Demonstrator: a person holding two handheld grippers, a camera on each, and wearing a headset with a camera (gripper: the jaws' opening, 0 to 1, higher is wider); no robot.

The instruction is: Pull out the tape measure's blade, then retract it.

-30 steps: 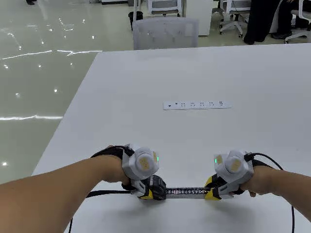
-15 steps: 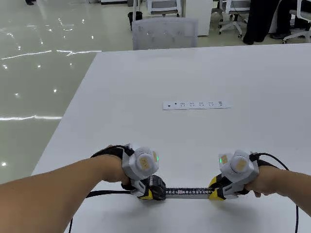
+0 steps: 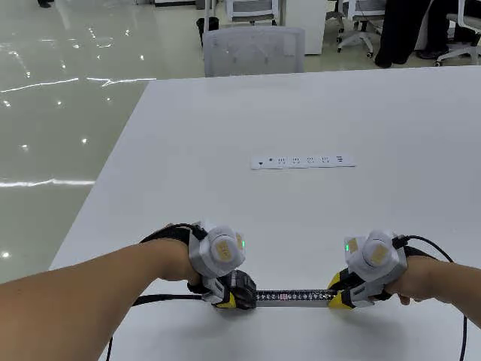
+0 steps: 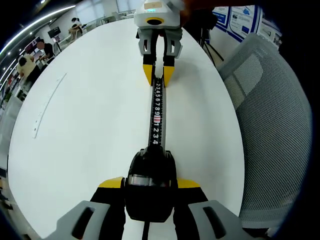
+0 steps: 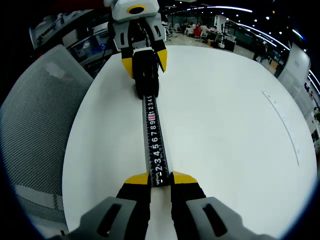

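The blade (image 5: 154, 145) is black with white numerals, single digits running in order along it, and one figure marked in red where the ten falls. The fine graduations are too small to read. It lies flat on the white counter (image 3: 301, 113), drawn out straight between my two grippers.

My left gripper (image 4: 150, 183) has its jaws clenched on the black body of the tape measure (image 4: 150, 197), near the counter's near edge. The glossy panel on top of the body is too blurred for me to read. My right gripper (image 5: 159, 178) has its yellow-tipped jaws pinched on the blade's free end.

Farther up the counter lies a white power strip (image 3: 302, 161), well apart from the tape. A grey mesh chair (image 3: 254, 50) stands at the far end, on a glossy pale floor (image 3: 60, 113) that mirrors ceiling lights. Blue-and-white posters (image 4: 245, 17) hang on a wall, their text unreadable.
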